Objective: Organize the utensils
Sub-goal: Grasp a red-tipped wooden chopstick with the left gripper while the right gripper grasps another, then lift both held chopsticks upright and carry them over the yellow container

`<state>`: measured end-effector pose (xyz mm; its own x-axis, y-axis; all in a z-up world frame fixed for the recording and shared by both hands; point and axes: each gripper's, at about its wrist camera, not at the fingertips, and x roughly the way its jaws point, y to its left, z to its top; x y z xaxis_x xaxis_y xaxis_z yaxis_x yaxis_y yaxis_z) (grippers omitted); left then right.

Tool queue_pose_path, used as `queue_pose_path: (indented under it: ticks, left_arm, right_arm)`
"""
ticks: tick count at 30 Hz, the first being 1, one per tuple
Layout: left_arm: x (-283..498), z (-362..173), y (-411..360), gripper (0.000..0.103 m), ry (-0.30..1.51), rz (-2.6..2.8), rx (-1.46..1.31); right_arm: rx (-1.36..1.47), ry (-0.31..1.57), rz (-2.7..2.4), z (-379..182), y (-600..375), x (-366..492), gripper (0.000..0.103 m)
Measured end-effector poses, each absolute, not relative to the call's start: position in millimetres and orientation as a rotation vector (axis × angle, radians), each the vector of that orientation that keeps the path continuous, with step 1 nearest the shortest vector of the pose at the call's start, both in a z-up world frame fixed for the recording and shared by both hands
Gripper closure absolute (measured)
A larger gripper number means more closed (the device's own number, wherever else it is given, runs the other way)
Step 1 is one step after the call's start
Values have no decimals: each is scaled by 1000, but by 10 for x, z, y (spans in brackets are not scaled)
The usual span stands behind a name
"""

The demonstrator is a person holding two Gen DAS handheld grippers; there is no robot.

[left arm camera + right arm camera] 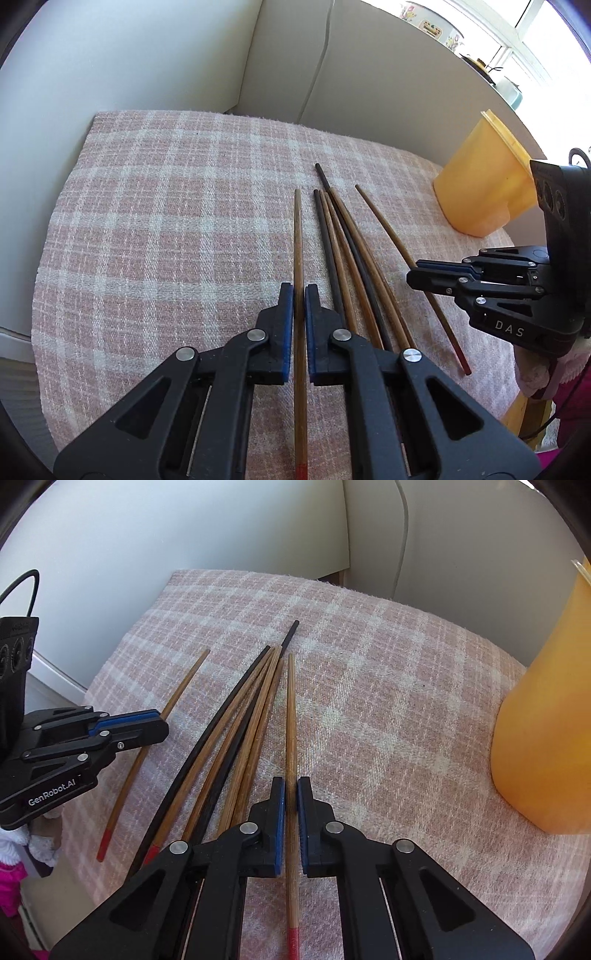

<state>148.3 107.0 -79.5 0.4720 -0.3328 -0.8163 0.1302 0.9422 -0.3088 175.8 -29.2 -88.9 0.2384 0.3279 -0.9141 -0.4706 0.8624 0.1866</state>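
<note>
Several chopsticks, brown and black, lie in a loose bundle [343,236] [240,716] on a pink plaid cloth [166,221] [388,701]. My left gripper [299,291] [164,725] is shut on a single brown chopstick with a red end [297,229] [181,690], left of the bundle. My right gripper [291,786] [412,277] is shut on another brown red-ended chopstick [291,709] [384,221], right of the bundle. A yellow plastic cup [484,184] [546,720] stands upright at the cloth's far right.
White walls and a cabinet panel close off the far side, with a grey cable [321,55] hanging down. A sill [480,48] with pots lies beyond the cup. The cloth drops off at its left and near edges. Pink fabric [569,398] shows at the lower right.
</note>
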Motion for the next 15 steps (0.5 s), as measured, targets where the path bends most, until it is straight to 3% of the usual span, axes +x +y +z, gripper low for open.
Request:
queue_pose_path:
  ticks: [15]
  left_arm:
    - [1073, 35, 1241, 99, 746, -318, -262]
  right_arm:
    - [-85, 844, 516, -137, -710, 1300, 98]
